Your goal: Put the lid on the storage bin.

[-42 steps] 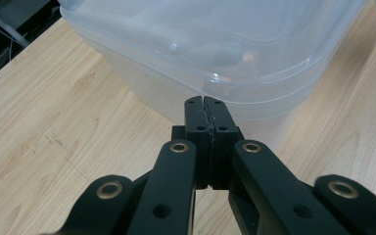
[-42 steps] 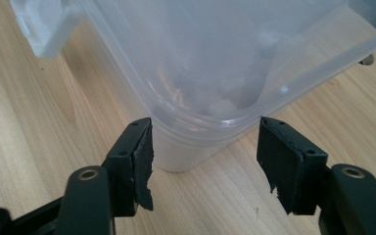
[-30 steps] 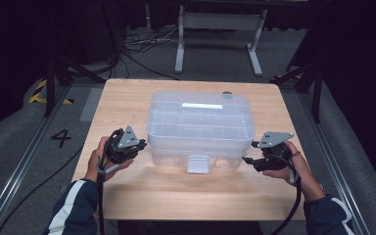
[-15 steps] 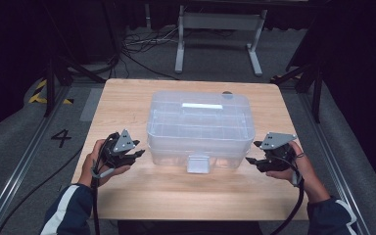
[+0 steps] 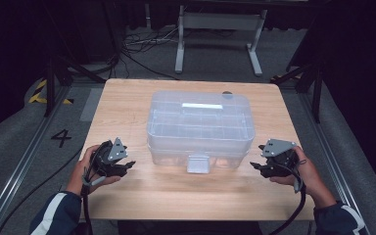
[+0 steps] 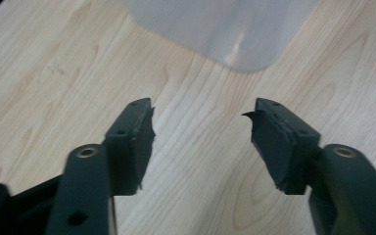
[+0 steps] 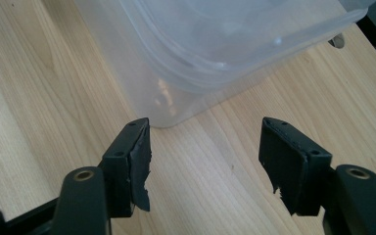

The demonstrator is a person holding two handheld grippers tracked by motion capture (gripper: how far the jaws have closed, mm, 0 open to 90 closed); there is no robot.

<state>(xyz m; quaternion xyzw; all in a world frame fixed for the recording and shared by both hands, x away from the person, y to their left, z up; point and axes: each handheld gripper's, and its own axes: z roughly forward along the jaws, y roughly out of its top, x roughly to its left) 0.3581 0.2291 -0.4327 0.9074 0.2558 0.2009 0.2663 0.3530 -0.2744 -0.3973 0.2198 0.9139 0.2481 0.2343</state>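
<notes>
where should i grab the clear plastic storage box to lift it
Probably by the two short ends of the clear plastic storage box, under the overhanging lid rim, coming in level from left and right. The box is wide, so one grip would tip it. The left hand-held gripper and right hand-held gripper sit beside its front corners, jaws open with nothing between them; the left's have just been opening. The front latch looks too small.

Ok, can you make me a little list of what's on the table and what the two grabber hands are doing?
table: light wooden table
box: clear plastic storage box with lid, in the middle of the table
front latch: clear flap on the box's near side
left gripper: black two-jaw gripper, left of the box, apart from it; its jaws have just been opening, nothing between them
right gripper: black two-jaw gripper, right of the box, jaws open, nothing between them
holding: neither gripper holds anything
</notes>
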